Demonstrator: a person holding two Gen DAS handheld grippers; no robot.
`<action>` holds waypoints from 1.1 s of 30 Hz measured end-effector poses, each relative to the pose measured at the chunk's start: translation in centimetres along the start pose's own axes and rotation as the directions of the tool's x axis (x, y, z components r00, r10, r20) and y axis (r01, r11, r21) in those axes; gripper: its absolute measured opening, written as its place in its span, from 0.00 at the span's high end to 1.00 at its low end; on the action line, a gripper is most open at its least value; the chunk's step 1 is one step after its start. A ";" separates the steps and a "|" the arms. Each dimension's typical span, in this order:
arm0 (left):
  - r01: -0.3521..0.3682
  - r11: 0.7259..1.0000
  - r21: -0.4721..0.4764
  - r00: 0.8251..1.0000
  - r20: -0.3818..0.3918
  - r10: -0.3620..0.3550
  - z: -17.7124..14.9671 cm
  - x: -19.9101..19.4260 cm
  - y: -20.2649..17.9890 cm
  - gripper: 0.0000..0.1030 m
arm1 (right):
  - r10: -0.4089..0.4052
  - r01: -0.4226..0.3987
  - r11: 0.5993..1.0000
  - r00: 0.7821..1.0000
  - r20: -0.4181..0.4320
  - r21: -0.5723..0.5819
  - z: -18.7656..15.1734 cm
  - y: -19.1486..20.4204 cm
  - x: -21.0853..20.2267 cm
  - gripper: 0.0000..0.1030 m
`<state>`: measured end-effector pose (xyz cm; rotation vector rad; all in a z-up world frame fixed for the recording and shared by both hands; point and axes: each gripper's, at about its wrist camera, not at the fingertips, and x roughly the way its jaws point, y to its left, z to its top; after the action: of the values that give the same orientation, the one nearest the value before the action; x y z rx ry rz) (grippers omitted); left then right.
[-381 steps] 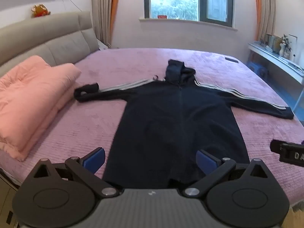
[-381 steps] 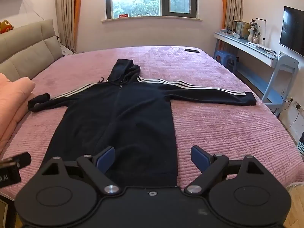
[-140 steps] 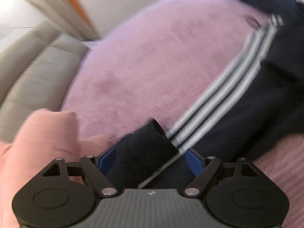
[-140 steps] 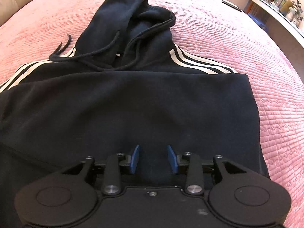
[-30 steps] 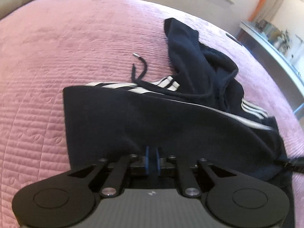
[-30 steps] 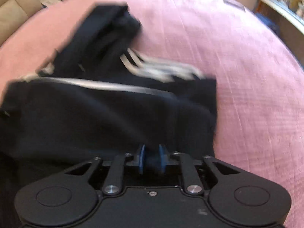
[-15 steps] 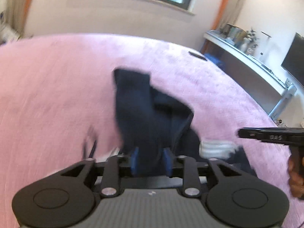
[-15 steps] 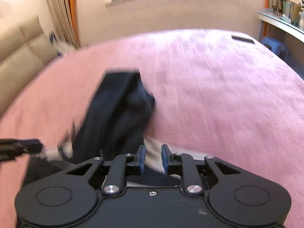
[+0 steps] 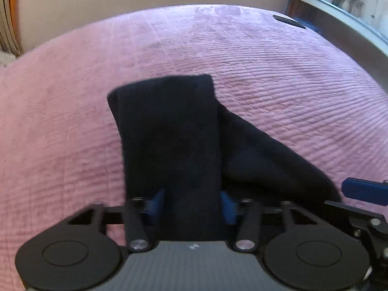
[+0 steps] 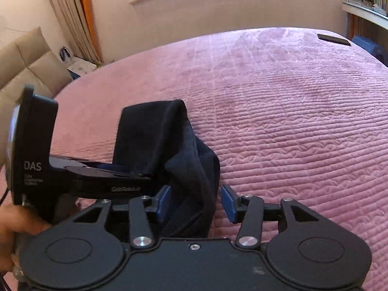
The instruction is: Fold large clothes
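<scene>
Dark hoodie (image 9: pixel 169 145) sits center-bottom of both views, bunched and draped over the pink bedspread (image 9: pixel 291 84), its top edge reaching mid-frame. Left gripper (image 9: pixel 191 205) has its blue pads part-way apart with a thick band of fabric filling the gap, looks like a loose pinch. Right gripper (image 10: pixel 194 201) is spread wider; fabric touches only the left pad, right pad is clear, so it's not gripping. Fabric looks soft, thick, floppy and fairly heavy, not slippery or fragile; it will sag and bunch. Best taken at a folded edge or corner through all layers. Readable writing on the left gripper's body at left of the right view: "DAS" and "GenRobot.AI". Smaller lines are unreadable.
</scene>
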<state>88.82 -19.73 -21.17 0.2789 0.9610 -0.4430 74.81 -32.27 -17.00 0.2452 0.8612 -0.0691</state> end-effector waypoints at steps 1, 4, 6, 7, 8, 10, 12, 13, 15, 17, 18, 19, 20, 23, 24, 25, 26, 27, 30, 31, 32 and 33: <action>0.001 1.000 -0.001 0.999 0.033 -0.001 -0.2 -0.4 0.4 0.86 | -0.026 0.026 1.000 0.999 -0.023 -0.017 0.1 0.4 0.9 0.46; 0.100 0.988 -0.114 0.984 0.161 -0.081 -1.6 -3.4 3.8 0.87 | -0.080 0.080 0.996 0.997 0.011 -0.031 0.1 0.6 0.9 0.92; 0.158 0.968 -0.193 0.958 0.269 -0.103 -3.7 -6.6 7.1 0.87 | -0.102 0.103 0.995 0.991 0.085 -0.010 0.1 0.1 -1.0 0.93; 0.197 0.951 -0.238 0.946 0.302 -0.120 -4.7 -7.6 8.8 0.87 | -0.106 0.105 0.994 0.988 0.116 0.016 -0.1 -0.3 -2.2 0.93; 0.244 0.922 -0.300 0.931 0.338 -0.136 -6.2 -8.6 11.0 0.87 | -0.108 0.103 0.994 0.984 0.143 0.045 -0.3 -0.8 -3.4 0.94; 0.269 0.866 -0.422 0.926 0.360 -0.113 -9.2 -9.5 14.9 0.87 | -0.118 0.105 0.991 0.978 0.174 0.079 -1.2 -1.5 -5.3 0.94; 0.300 0.801 -0.518 0.928 0.353 -0.119 -12.2 -9.3 17.8 0.87 | -0.113 0.098 0.990 0.978 0.173 0.097 -2.6 -2.3 -6.1 0.93; 0.295 0.773 -0.561 0.939 0.320 -0.126 -14.1 -8.7 19.1 0.87 | -0.109 0.097 0.991 0.984 0.140 0.087 -3.2 -2.7 -6.0 0.91; 0.232 0.767 -0.599 0.968 0.223 -0.119 -16.8 -7.4 19.9 0.86 | -0.098 0.096 0.994 0.995 0.029 0.050 -4.8 -3.0 -4.8 0.81; 0.237 0.772 -0.589 0.970 0.182 -0.160 -19.0 -6.6 20.1 0.83 | -0.122 0.121 0.993 0.990 -0.075 -0.012 -6.3 -3.2 -3.6 0.71; 0.264 0.766 -0.586 0.963 0.202 -0.177 -19.5 -7.0 20.3 0.83 | -0.122 0.121 0.993 0.988 -0.093 -0.019 -6.6 -3.5 -3.6 0.70; 0.274 0.770 -0.576 0.961 0.188 -0.202 -19.6 -7.4 20.5 0.83 | -0.116 0.115 0.993 0.988 -0.107 -0.018 -6.7 -3.8 -3.9 0.69; 0.272 0.792 -0.547 0.962 0.169 -0.214 -19.4 -8.1 20.7 0.83 | -0.113 0.111 0.994 0.988 -0.104 -0.020 -6.4 -4.1 -4.7 0.68; 0.260 0.865 -0.430 0.964 0.166 -0.207 -18.9 -11.1 21.0 0.79 | -0.093 0.092 0.995 0.995 -0.047 -0.034 -5.0 -4.5 -7.7 0.61; 0.277 0.873 -0.402 0.959 0.177 -0.222 -18.4 -11.9 21.3 0.77 | -0.075 0.074 0.997 0.997 -0.023 -0.027 -4.4 -4.6 -8.4 0.59; 0.295 0.877 -0.379 0.953 0.190 -0.238 -18.0 -12.6 21.4 0.73 | -0.053 0.053 0.998 0.999 0.000 -0.024 -3.5 -4.4 -8.7 0.48; 0.310 0.884 -0.349 0.946 0.207 -0.250 -16.7 -13.0 21.3 0.71 | -0.028 0.029 0.999 0.999 0.020 -0.031 -2.6 -3.8 -8.4 0.31; 0.317 0.891 -0.326 0.942 0.221 -0.254 -15.2 -13.1 20.9 0.63 | -0.007 0.009 0.999 0.999 0.033 -0.048 -1.7 -3.3 -7.8 0.25; 0.338 0.897 -0.285 0.933 0.224 -0.281 -10.9 -10.8 19.2 0.53 | 0.026 -0.022 0.995 0.999 0.039 -0.097 0.7 -1.0 -4.2 0.28; 0.360 0.895 -0.262 0.926 0.220 -0.308 -9.4 -9.5 18.4 0.51 | 0.045 -0.043 0.995 0.999 0.023 -0.095 1.3 -0.8 -2.8 0.28; 0.369 0.896 -0.248 0.923 0.210 -0.322 -8.4 -8.3 17.9 0.50 | 0.079 -0.079 0.993 0.997 -0.009 -0.082 1.8 -0.5 -1.3 0.28; 0.363 0.897 -0.253 0.928 0.190 -0.321 -7.3 -6.6 17.3 0.50 | 0.117 -0.120 0.990 0.992 -0.052 -0.068 1.8 -0.3 -0.1 0.28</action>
<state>88.59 0.09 -19.07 -0.1882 0.9196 -0.6312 76.05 -32.98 -15.80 0.2314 0.8931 0.0785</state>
